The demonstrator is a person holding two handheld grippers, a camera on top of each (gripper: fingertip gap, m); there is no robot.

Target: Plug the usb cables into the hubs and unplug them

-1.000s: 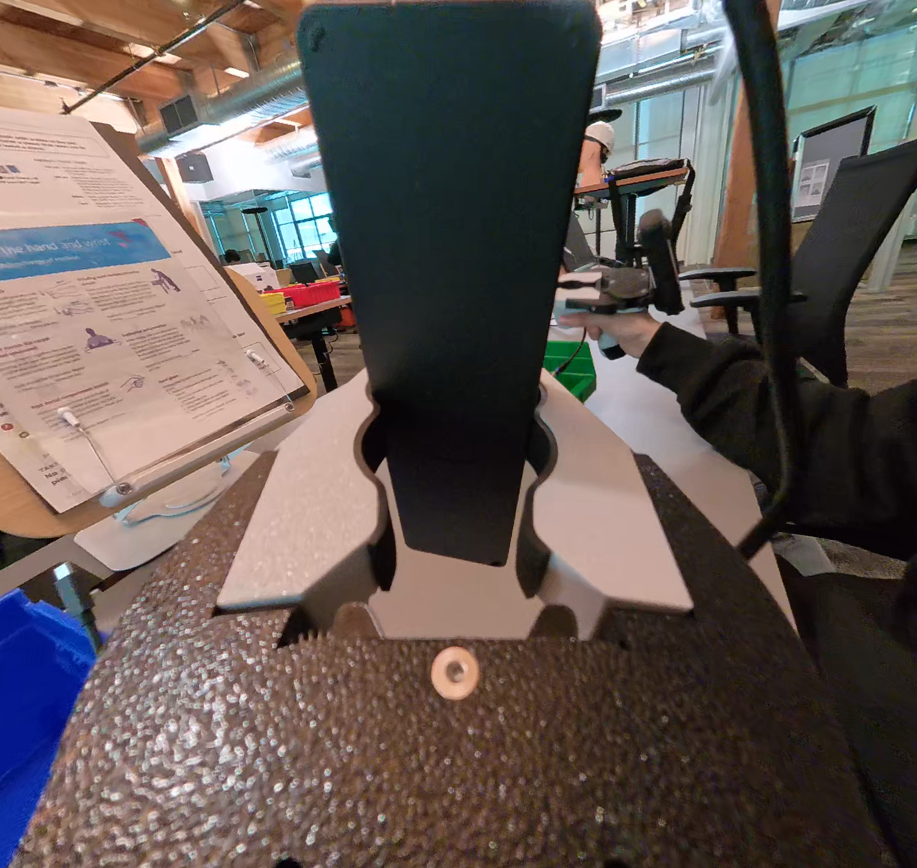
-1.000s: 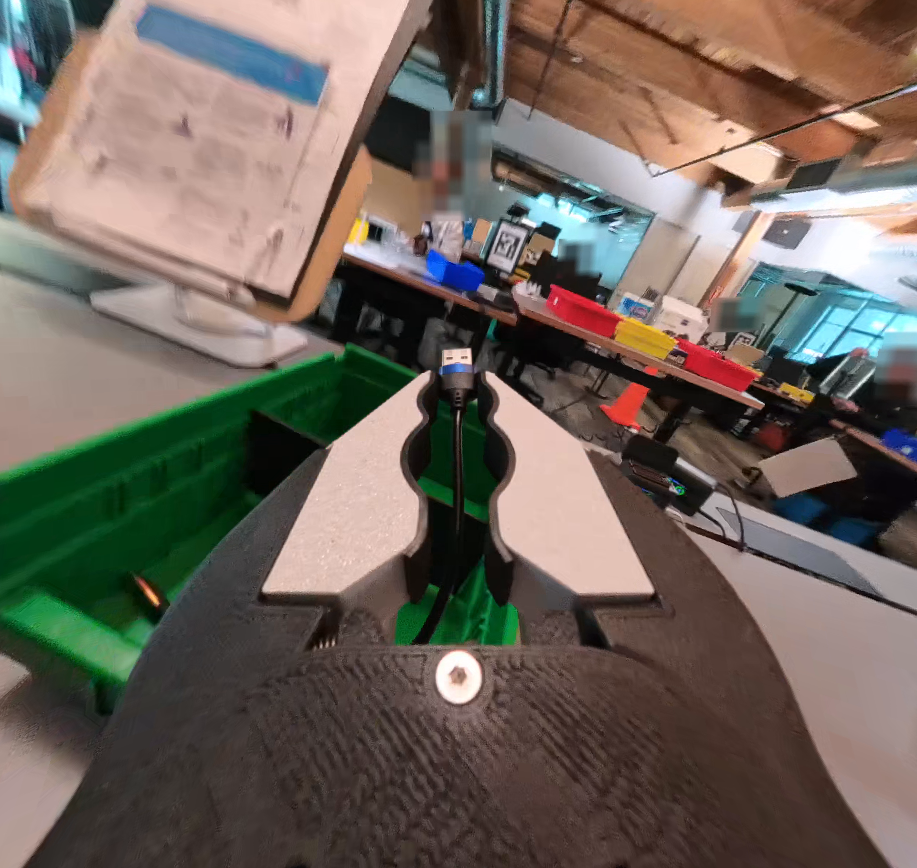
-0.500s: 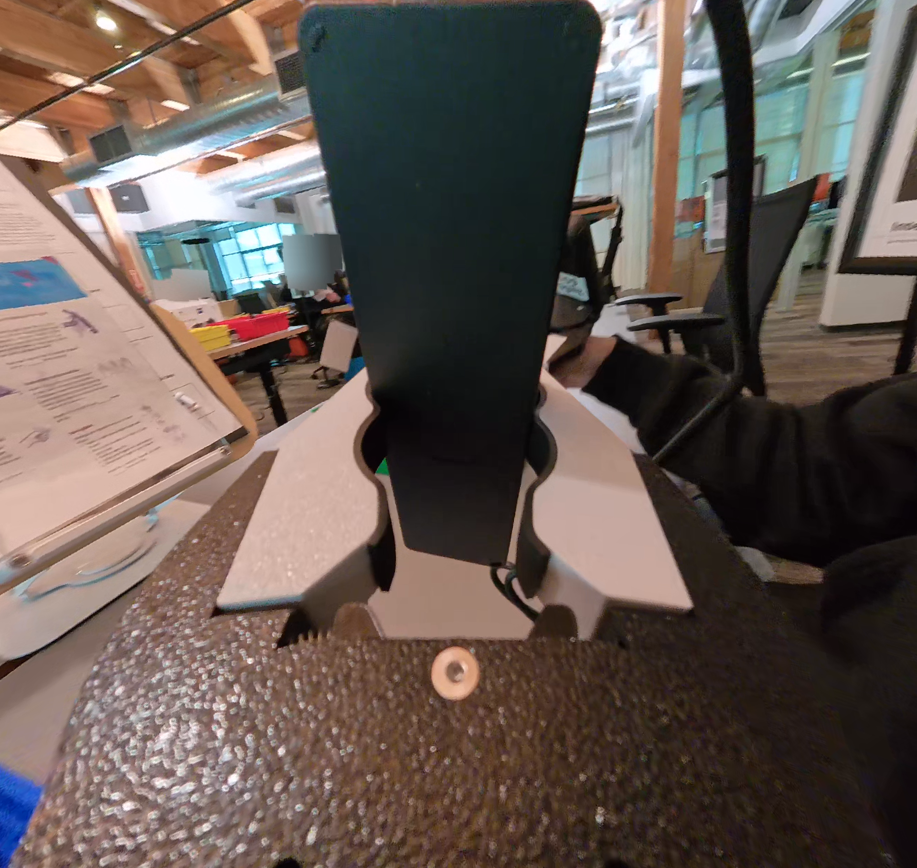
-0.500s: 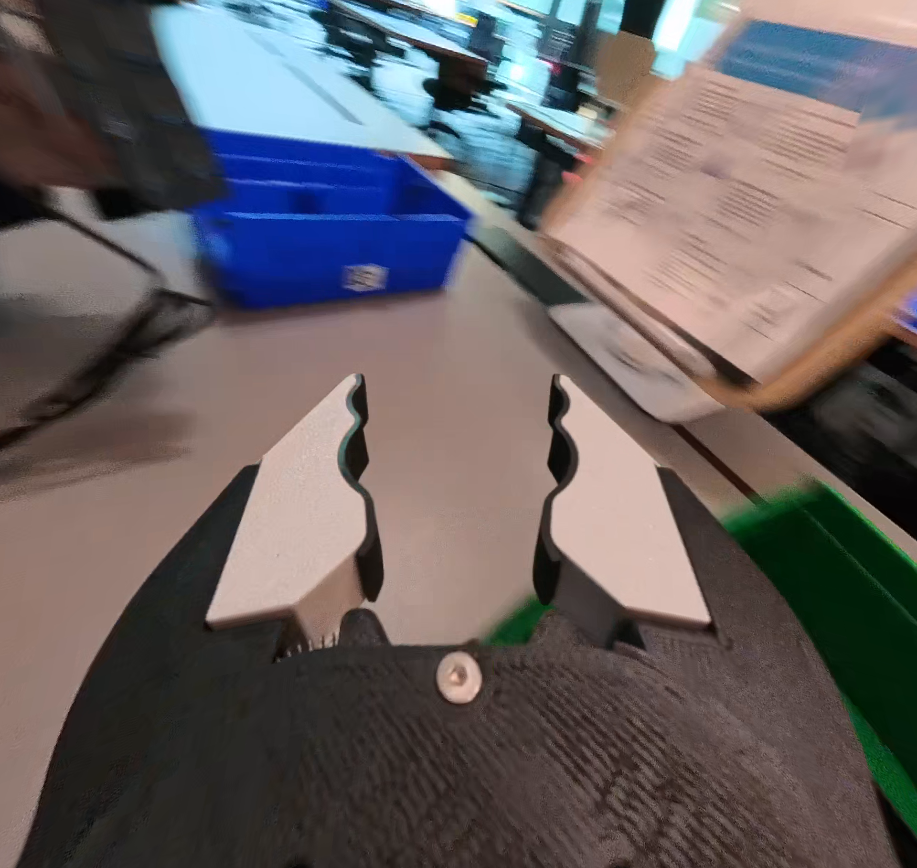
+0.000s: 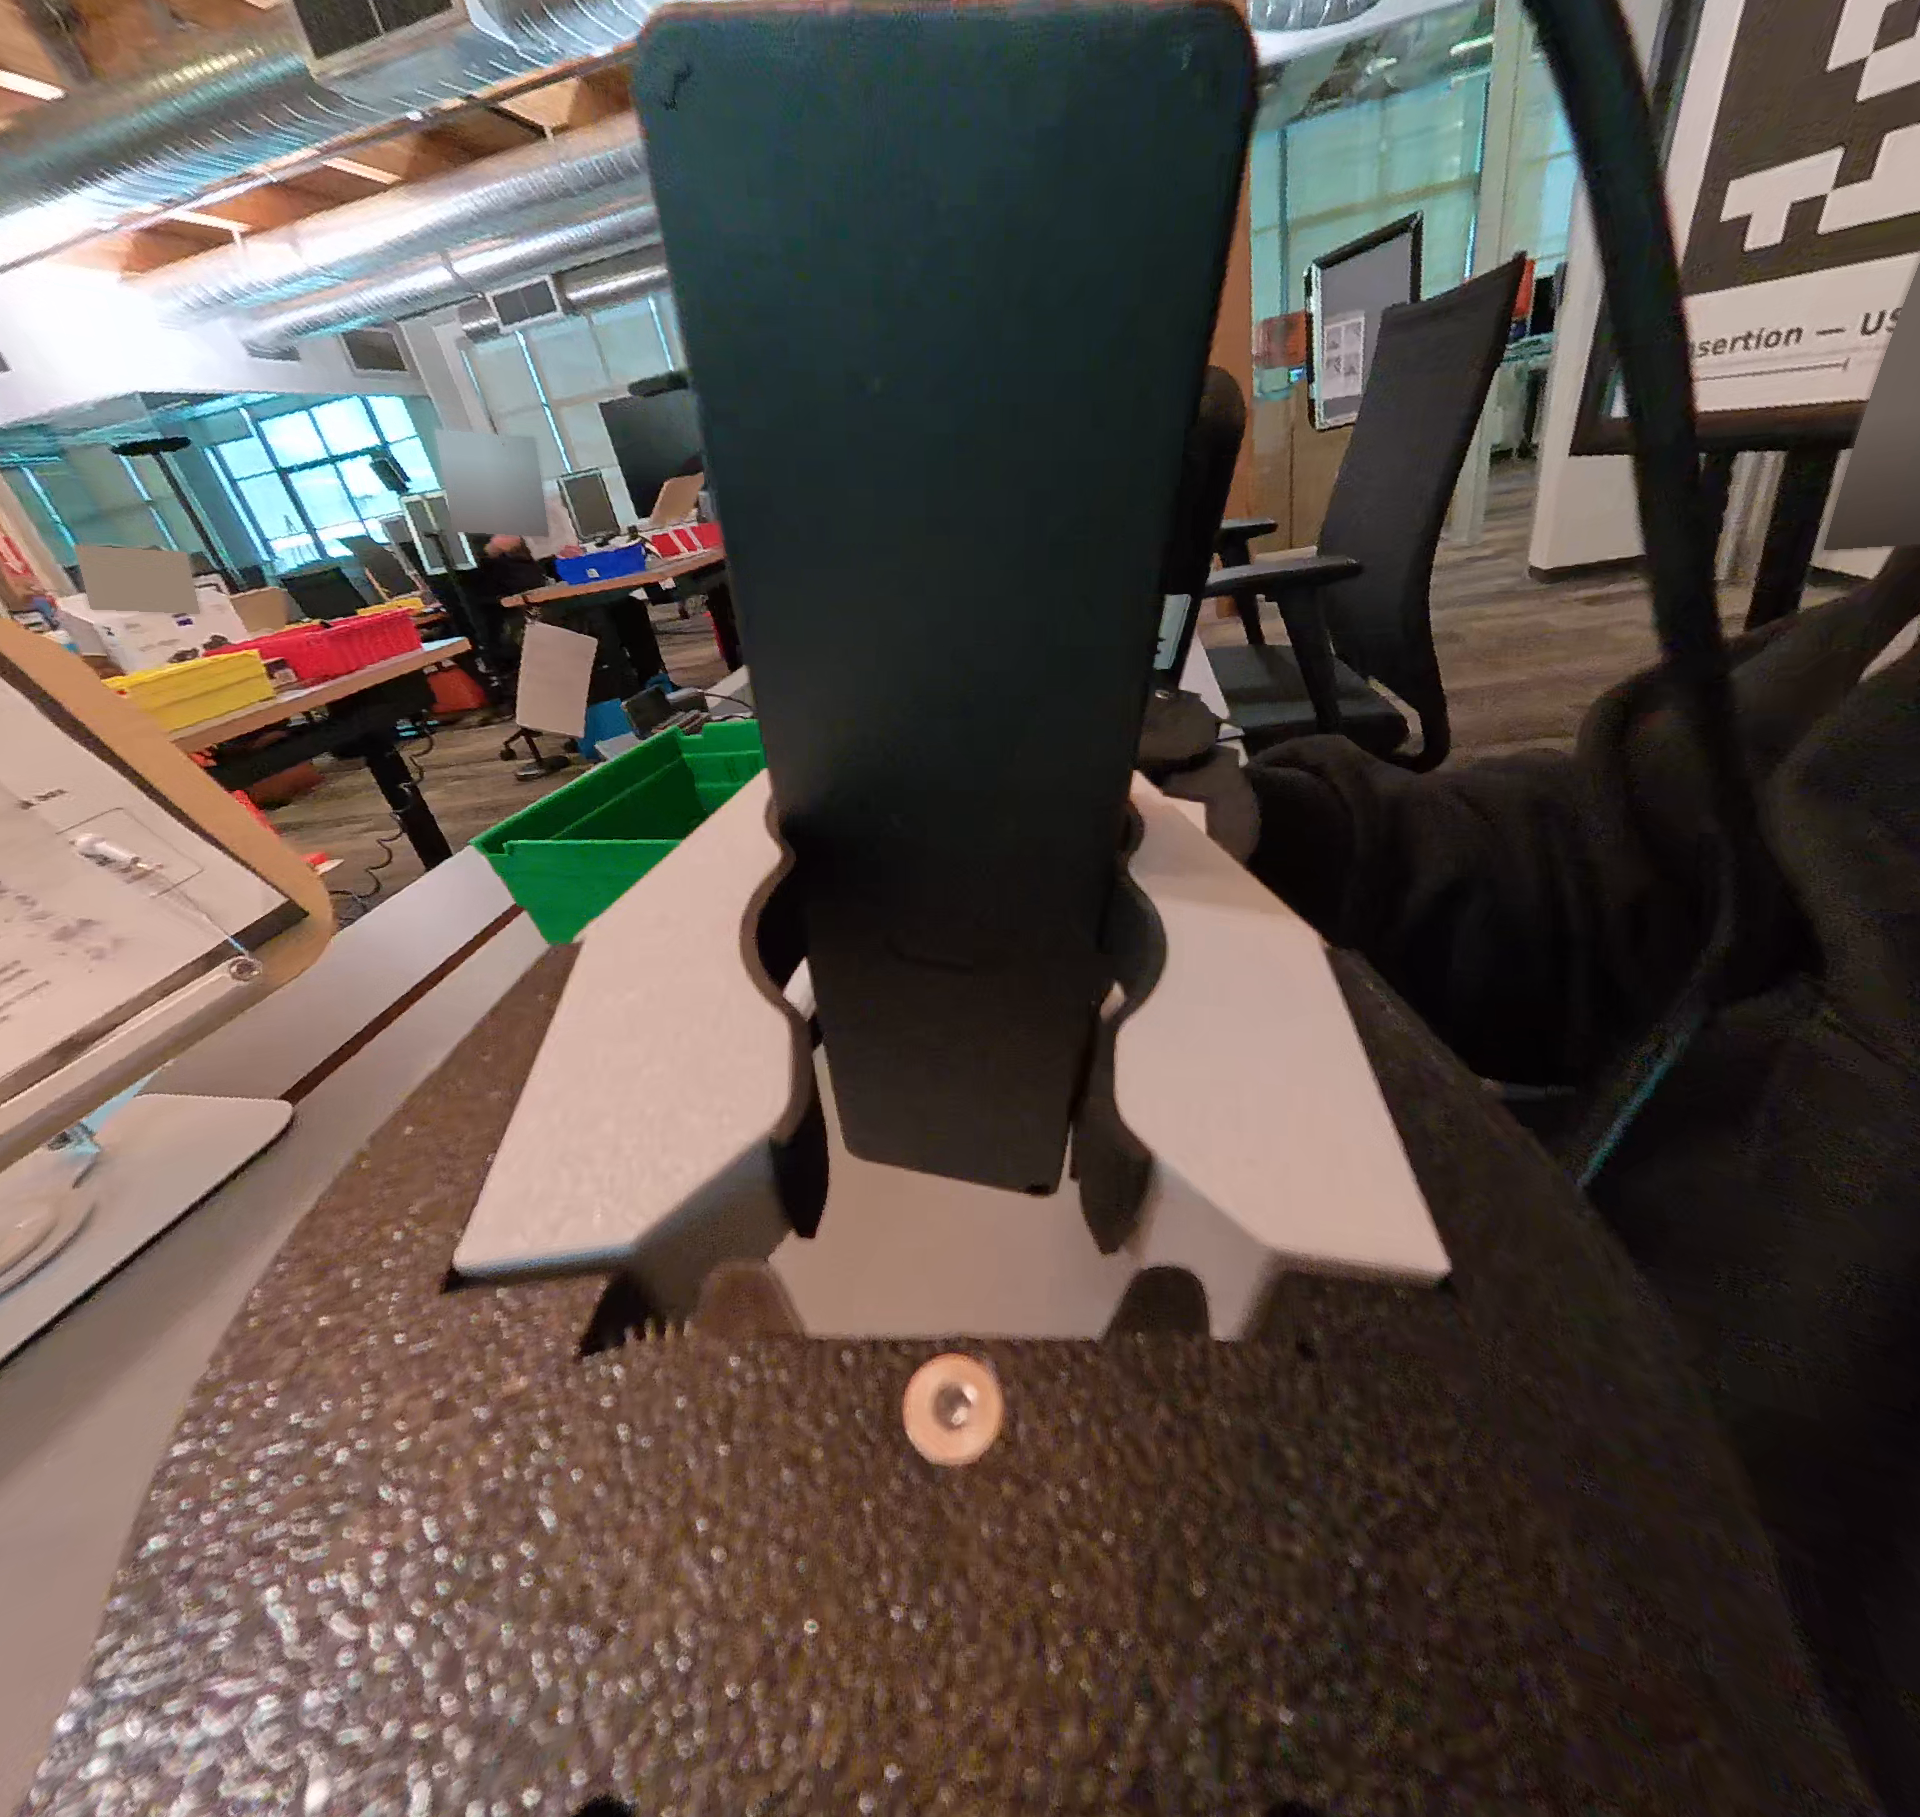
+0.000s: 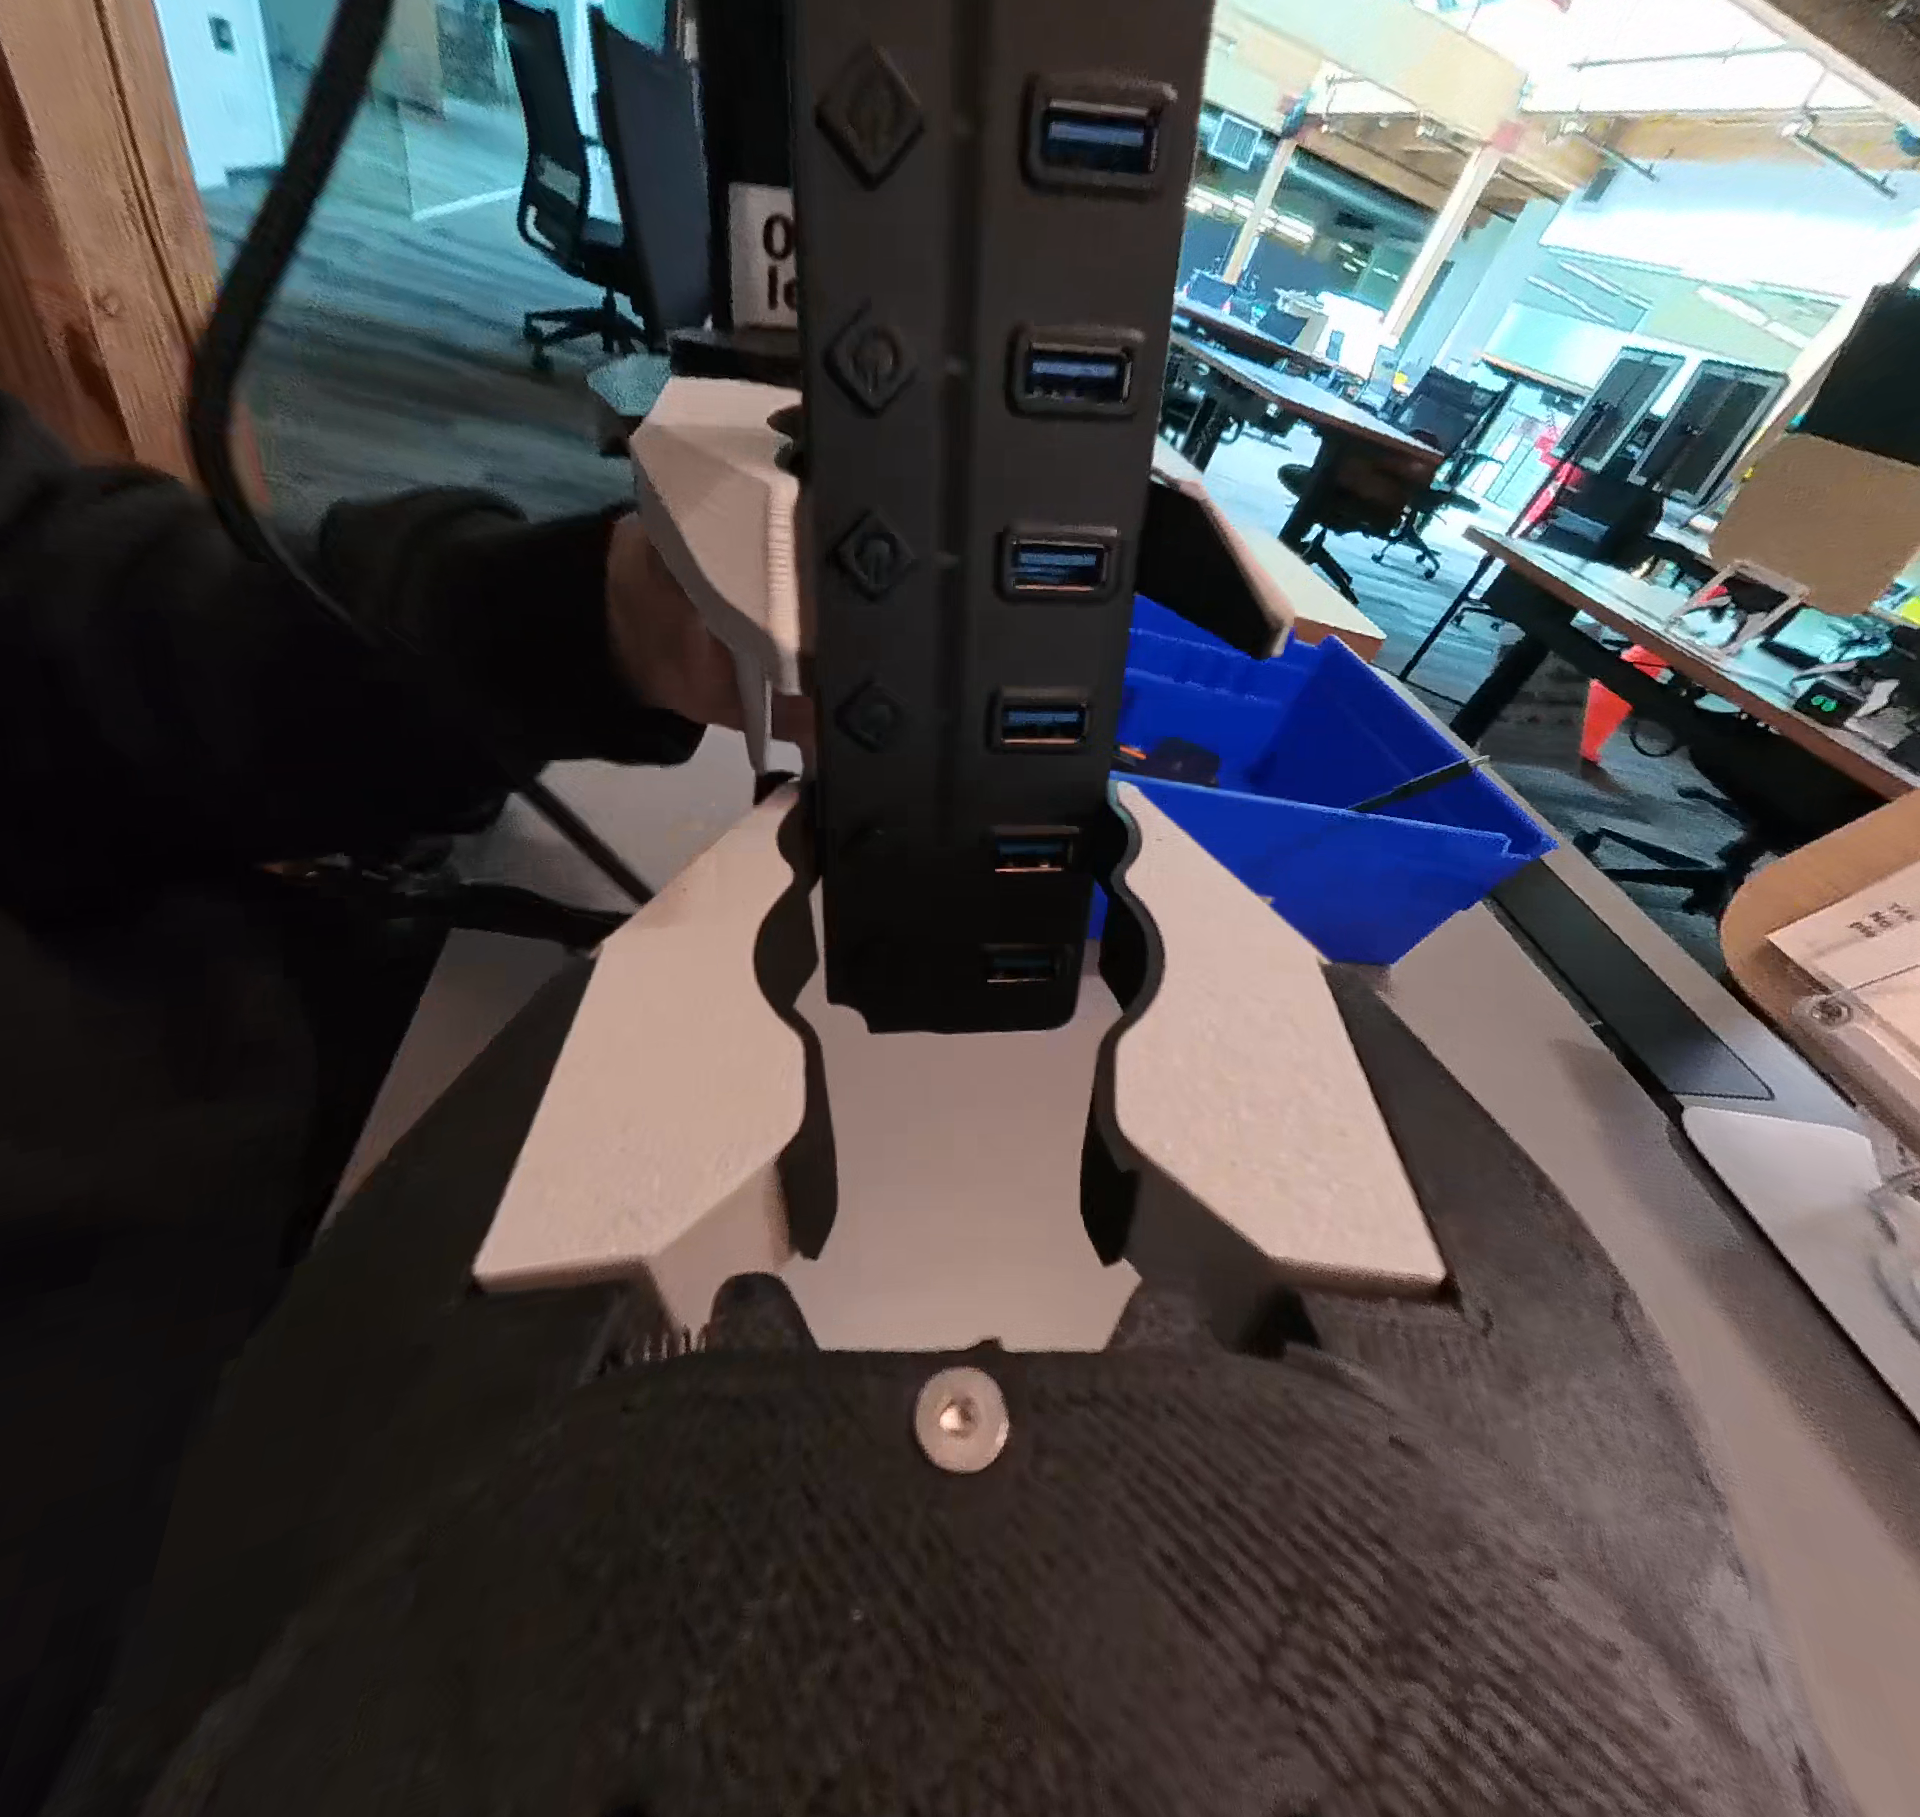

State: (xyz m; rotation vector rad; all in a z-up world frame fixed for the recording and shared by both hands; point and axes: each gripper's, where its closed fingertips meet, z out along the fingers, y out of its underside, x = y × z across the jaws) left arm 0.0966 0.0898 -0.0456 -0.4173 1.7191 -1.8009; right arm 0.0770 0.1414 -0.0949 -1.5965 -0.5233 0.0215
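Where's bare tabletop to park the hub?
Free: a grey strip of table between the blue bin and the document stand; in the left wrist view, another between the stand's base and the green bin. Crowded: around the hub, with sleeve and cable close beside it.

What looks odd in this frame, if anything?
Both grippers are on one USB hub: the left gripper clamps it and the right gripper closes around its lower end. Its visible ports are all empty, and neither holds a plug.
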